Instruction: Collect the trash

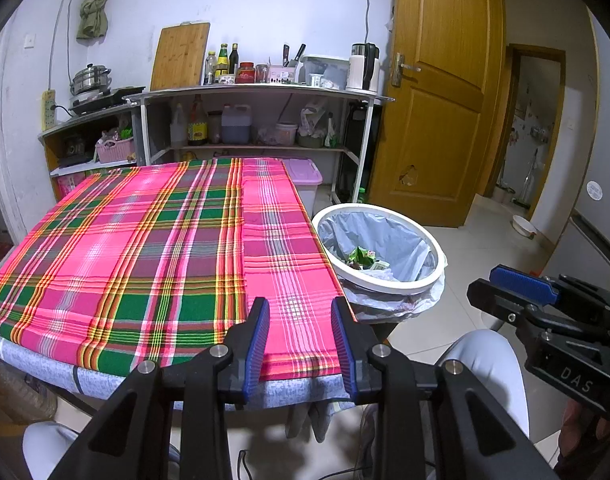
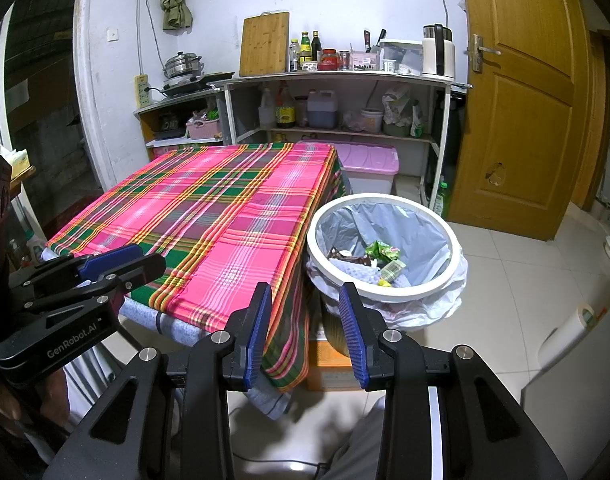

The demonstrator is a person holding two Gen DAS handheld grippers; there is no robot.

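White-rimmed, bag-lined trash bin (image 2: 385, 240) contains wrappers (image 2: 381, 250). Left gripper (image 1: 299, 334) and right gripper (image 2: 305, 330): jaws apart, empty, touching nothing.

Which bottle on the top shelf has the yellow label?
The green glass bottle, second in the row beside the cutting board. The clear bottle on its left is shorter, and the dark bottle on its right shows no yellow.

**Both grippers held apart, jaws parted and empty**

The left gripper (image 1: 299, 336) points forward and downward, its blue-padded fingers (image 1: 257, 344) parted with nothing between them. The right gripper (image 2: 305, 332) is angled likewise, jaws parted and empty, just to the left one's right. A hand (image 2: 45, 404) grips the left gripper's handle, near the person's knee (image 1: 489, 364).
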